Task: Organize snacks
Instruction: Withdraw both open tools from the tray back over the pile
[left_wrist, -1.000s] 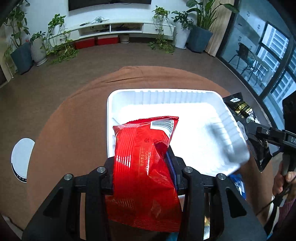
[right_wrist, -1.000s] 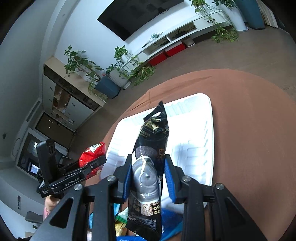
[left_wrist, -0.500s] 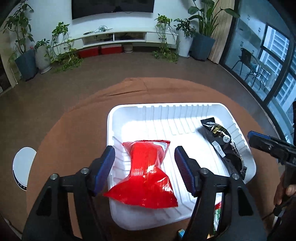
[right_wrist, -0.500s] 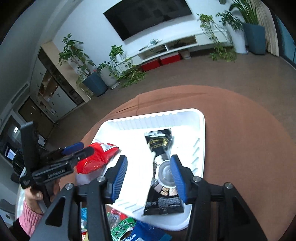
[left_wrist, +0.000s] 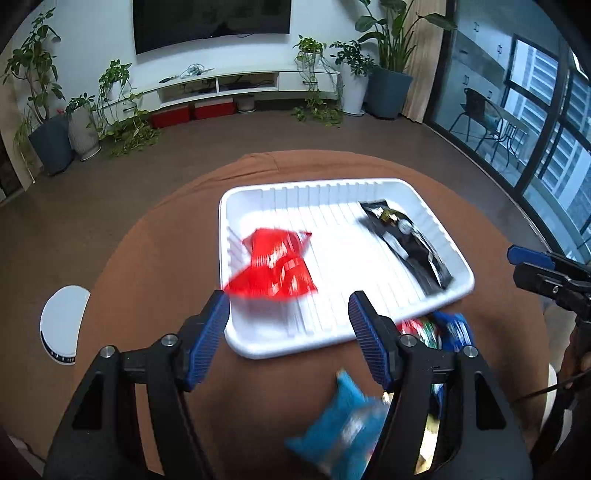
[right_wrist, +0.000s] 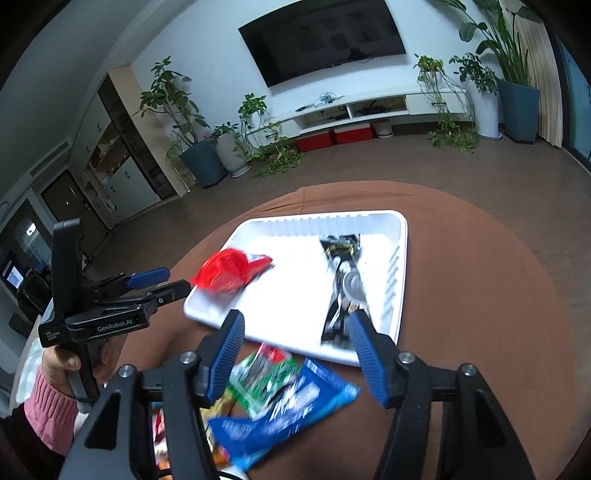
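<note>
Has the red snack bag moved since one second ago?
Yes. The red snack bag was up between the left hand-held gripper's fingers then; now it lies inside the white tray, at its left side.

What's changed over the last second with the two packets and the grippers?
Both packets were let go. The red packet left the left gripper and now lies in the white tray at its left; the black packet left the right gripper and lies at the tray's right. Both grippers have pulled back toward the loose snack pile; the right's jaws are opening, empty. Tray and table are unmoved.
</note>
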